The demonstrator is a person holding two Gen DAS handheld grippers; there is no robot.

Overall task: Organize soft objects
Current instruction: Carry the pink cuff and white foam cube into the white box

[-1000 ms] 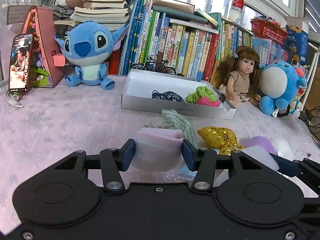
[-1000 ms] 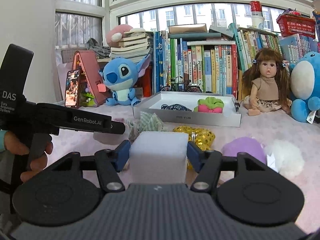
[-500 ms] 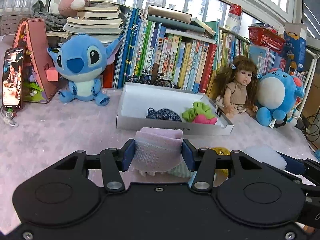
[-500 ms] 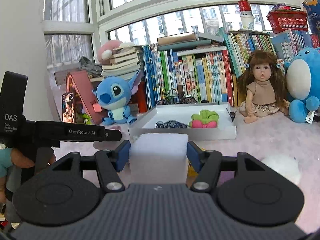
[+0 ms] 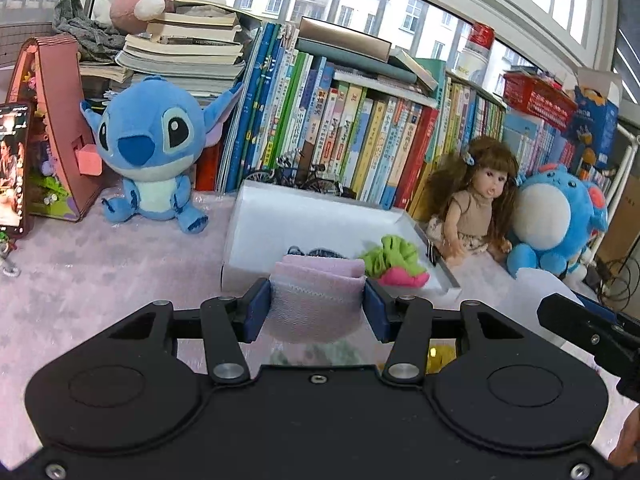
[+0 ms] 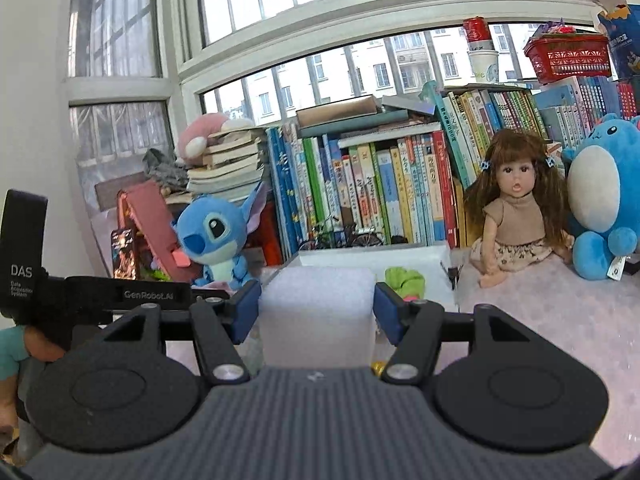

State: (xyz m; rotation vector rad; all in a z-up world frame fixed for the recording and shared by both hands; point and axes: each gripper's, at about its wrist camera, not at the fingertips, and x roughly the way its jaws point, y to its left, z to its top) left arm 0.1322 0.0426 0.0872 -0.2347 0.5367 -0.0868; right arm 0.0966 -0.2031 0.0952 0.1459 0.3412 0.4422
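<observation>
Holding a folded pink cloth point(image 5: 318, 300) in our left gripper point(image 5: 316, 308), we have its blue pads point(image 5: 256, 310) pressed against both sides of the bundle, which sags a little below them. In our right gripper point(image 6: 318, 310) we carry a white foam block point(image 6: 318, 312), squeezed squarely between the two fingers.

We take the white tray point(image 5: 256, 240) as our landmark. Both loads hang in the air just in front of its near wall. Inside the tray, toward its right end, lie a green scrunchy piece point(image 5: 392, 254) and a pink one point(image 5: 404, 278) touching it; a dark patterned item point(image 5: 316, 251) peeks out behind the pink cloth, mostly hidden. Left of the tray sits the blue plush toy point(image 5: 150, 160), and further left a pink wooden stand point(image 5: 60, 128). Right of the tray, a doll point(image 5: 474, 208) leans beside a round blue plush point(image 5: 556, 216). Behind the tray stands a row of books point(image 5: 352, 132), with a tiny model bicycle point(image 5: 296, 176) just beyond its back wall. All rests on a pale pink tablecloth point(image 5: 100, 264).
</observation>
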